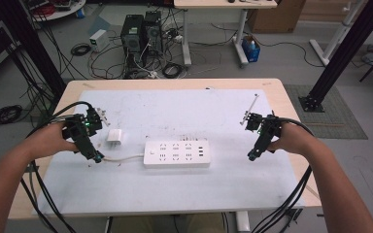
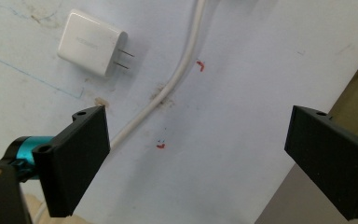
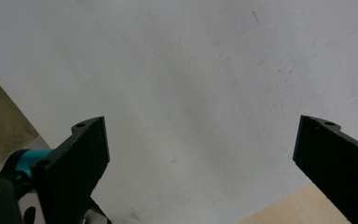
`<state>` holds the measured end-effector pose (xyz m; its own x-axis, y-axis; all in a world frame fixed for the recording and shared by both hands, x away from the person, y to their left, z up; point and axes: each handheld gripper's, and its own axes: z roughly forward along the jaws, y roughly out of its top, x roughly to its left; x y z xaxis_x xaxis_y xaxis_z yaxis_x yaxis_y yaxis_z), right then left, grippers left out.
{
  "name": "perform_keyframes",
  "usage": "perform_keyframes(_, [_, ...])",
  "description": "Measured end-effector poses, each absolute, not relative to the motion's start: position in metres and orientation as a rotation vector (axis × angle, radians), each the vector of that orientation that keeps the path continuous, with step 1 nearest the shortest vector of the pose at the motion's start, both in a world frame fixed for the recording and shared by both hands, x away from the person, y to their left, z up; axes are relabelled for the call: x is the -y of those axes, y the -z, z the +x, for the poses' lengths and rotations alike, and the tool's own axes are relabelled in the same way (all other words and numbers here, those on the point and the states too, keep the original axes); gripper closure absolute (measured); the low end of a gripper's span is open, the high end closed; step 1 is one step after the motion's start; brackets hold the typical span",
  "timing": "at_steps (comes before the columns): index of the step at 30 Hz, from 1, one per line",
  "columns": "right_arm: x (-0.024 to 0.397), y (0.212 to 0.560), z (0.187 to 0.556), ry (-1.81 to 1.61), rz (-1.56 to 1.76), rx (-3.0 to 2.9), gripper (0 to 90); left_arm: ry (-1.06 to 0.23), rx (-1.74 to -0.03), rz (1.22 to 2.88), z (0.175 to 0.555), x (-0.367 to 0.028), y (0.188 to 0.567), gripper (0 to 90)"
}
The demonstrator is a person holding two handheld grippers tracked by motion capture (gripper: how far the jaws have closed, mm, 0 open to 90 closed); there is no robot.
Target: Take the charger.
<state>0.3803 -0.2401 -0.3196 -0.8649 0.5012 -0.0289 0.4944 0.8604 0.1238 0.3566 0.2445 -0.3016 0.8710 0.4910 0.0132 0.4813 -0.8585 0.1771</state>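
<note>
A wooden table (image 1: 281, 92) is covered over most of its top by a white sheet (image 1: 184, 111), marked with scuffs and small red ticks.

A white power strip (image 1: 177, 154) is laid flat near the middle of the sheet, long side running left to right. Its white cord (image 1: 122, 158) is led off to the left along the sheet. A white plug-in charger (image 1: 114, 137) is lying just left of the strip and apart from it; in the left gripper view its two metal prongs are seen pointing toward the cord, which passes near them without touching.

The left gripper (image 1: 96, 157) is held in the person's left hand (image 1: 53, 138) at the left part of the sheet, its tip close to the cord. In the left gripper view (image 2: 196, 158) the jaws are seen spread wide, with nothing between them; the cord runs behind the left jaw.

The right gripper (image 1: 252, 155) is held in the right hand (image 1: 289, 138) at the right part of the sheet, well apart from the strip. In the right gripper view (image 3: 200, 163) its jaws are likewise spread wide and empty, over bare sheet near the table edge.

Black cables are trailed from both grippers toward the near table edge.
</note>
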Motion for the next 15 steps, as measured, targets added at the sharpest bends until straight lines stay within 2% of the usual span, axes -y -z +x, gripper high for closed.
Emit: perform_keyframes(15, [0.2411,0.3194,0.3762,-0.193,0.805,-2.950,2.9,-0.130,-0.865,2.835,0.3564,-0.2505,0.2971,6.6])
